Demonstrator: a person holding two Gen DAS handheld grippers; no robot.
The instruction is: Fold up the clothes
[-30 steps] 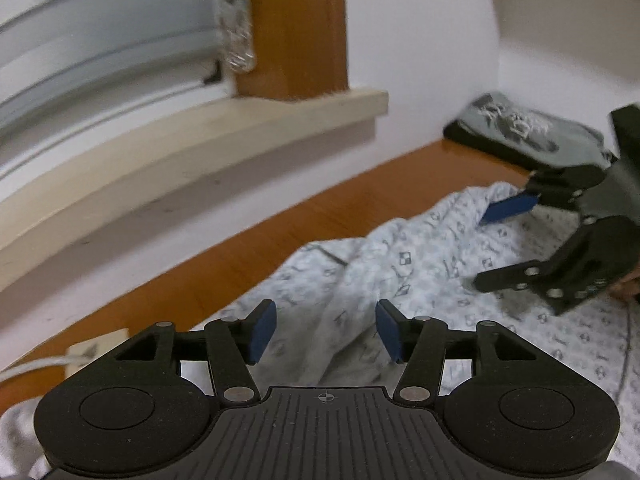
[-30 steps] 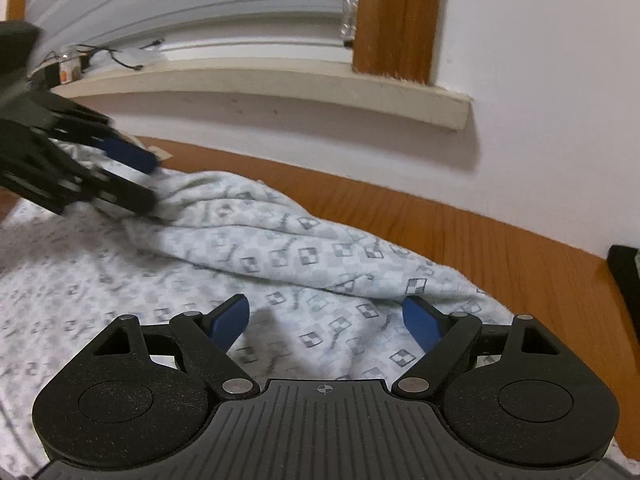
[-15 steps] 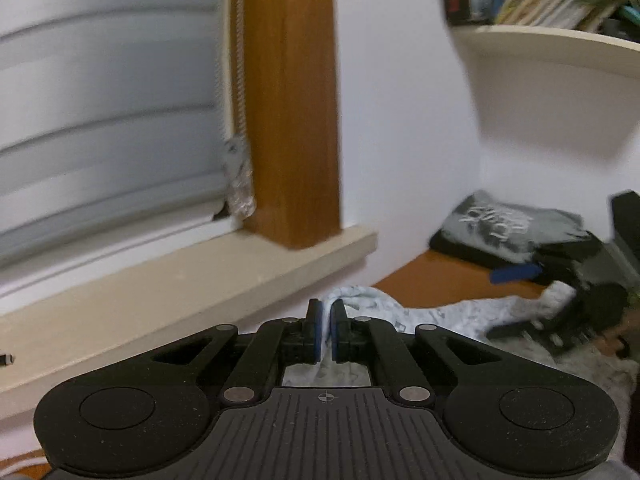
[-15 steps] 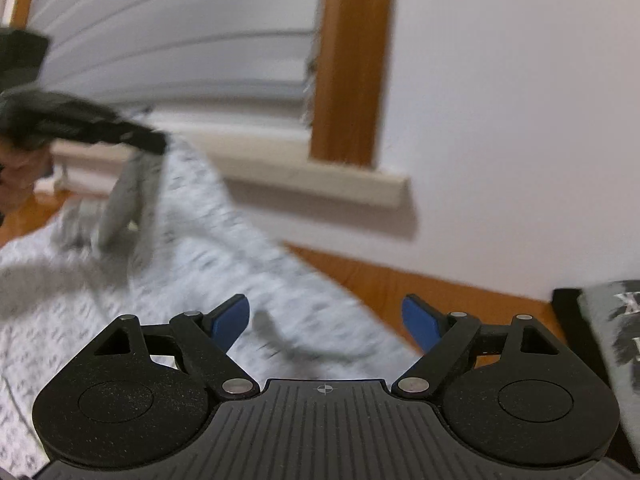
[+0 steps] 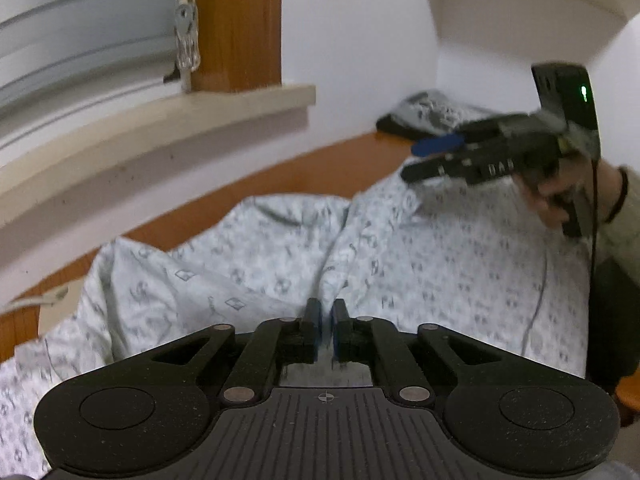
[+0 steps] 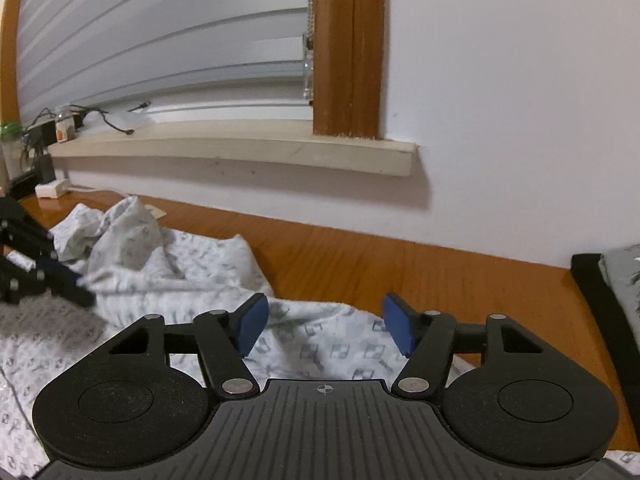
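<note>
At six o'clock our left gripper [image 5: 326,326] pinches the patterned garment [image 5: 420,264]; right gripper [image 6: 322,328], jaws just narrowing and empty, should bite the near hem, then pull taut.

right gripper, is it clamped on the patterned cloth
No, the right gripper has its blue pads standing well apart above the patterned cloth, with nothing pinched between them, though its jaws have just been closing.

Both wrist cameras look forward and down, close over the patterned garment [image 5: 440,264]. They share it, and seemingly the window sill [image 6: 256,148]
</note>
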